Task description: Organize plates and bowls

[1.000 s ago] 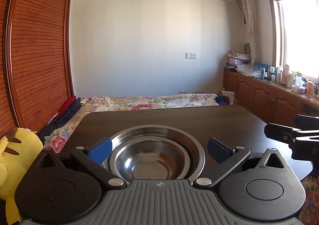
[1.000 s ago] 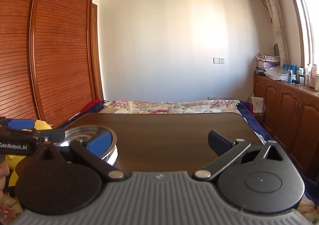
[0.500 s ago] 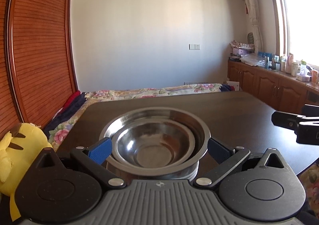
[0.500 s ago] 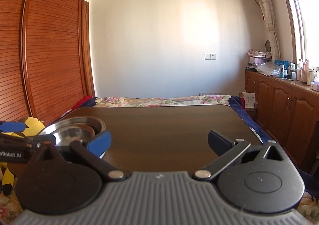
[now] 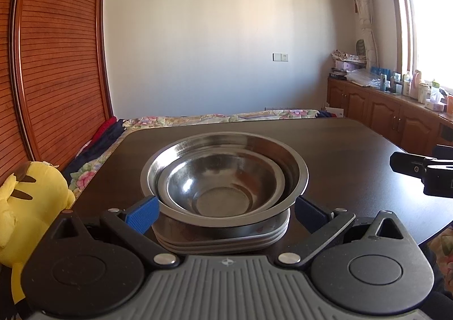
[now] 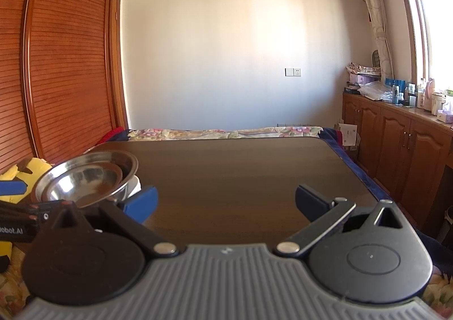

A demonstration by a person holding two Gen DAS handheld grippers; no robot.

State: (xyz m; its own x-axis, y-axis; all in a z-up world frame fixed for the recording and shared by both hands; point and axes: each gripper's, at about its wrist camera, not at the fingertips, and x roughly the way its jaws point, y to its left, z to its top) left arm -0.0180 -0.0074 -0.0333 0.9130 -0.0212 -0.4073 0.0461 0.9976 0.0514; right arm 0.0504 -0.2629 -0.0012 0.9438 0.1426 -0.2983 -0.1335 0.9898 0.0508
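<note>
On the dark wooden table (image 5: 339,155) a small steel bowl (image 5: 220,181) sits nested in a large steel bowl (image 5: 271,150), and both rest on a low stack of plates (image 5: 226,240). My left gripper (image 5: 226,213) is open, its blue fingertips standing either side of the stack's near side without gripping it. The right wrist view has the same bowls (image 6: 85,175) at the far left. My right gripper (image 6: 226,204) is open over bare tabletop, nothing between its fingers, well to the right of the stack.
A yellow plush toy (image 5: 28,201) lies off the table's left edge. A bed with a floral cover (image 5: 220,119) runs behind the table. Wooden cabinets (image 6: 396,144) with bottles on top line the right wall, and a slatted wardrobe (image 6: 70,65) the left.
My left gripper has drawn back and down from the bowls, so the plates under them now show. The right gripper has shifted slightly. Both stay open.
</note>
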